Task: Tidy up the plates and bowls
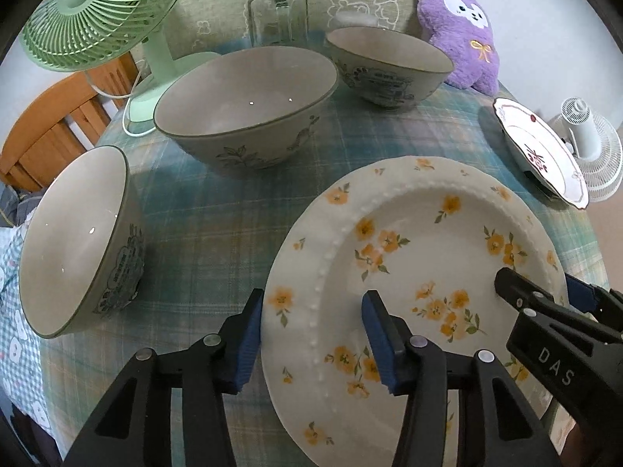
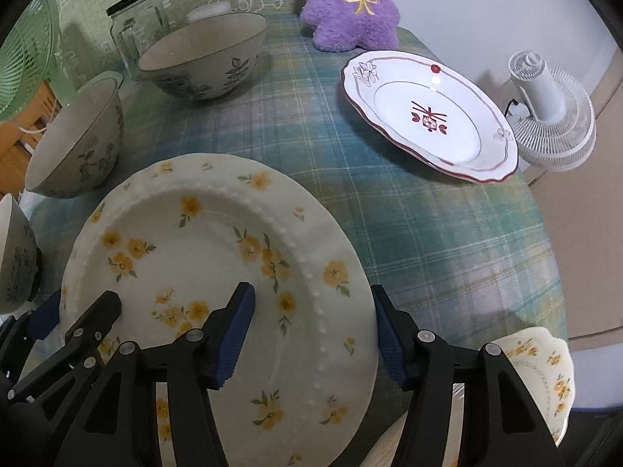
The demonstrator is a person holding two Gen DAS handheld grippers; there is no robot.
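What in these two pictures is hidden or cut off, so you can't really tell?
- Yellow-flowered plate: its near edge is hidden behind the left tool and right tool in both views, so whether it rests flat is unclear.
- Scalloped plate: right wrist view, cut off by the tool's arm and picture corner.
- Glass jar: contents not discernible; bowl covers its base.

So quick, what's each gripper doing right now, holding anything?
Left gripper: open, its fingers straddling the left rim of the yellow-flower plate, not clamped.
Right gripper: open, straddling the same plate's right rim, not clamped.
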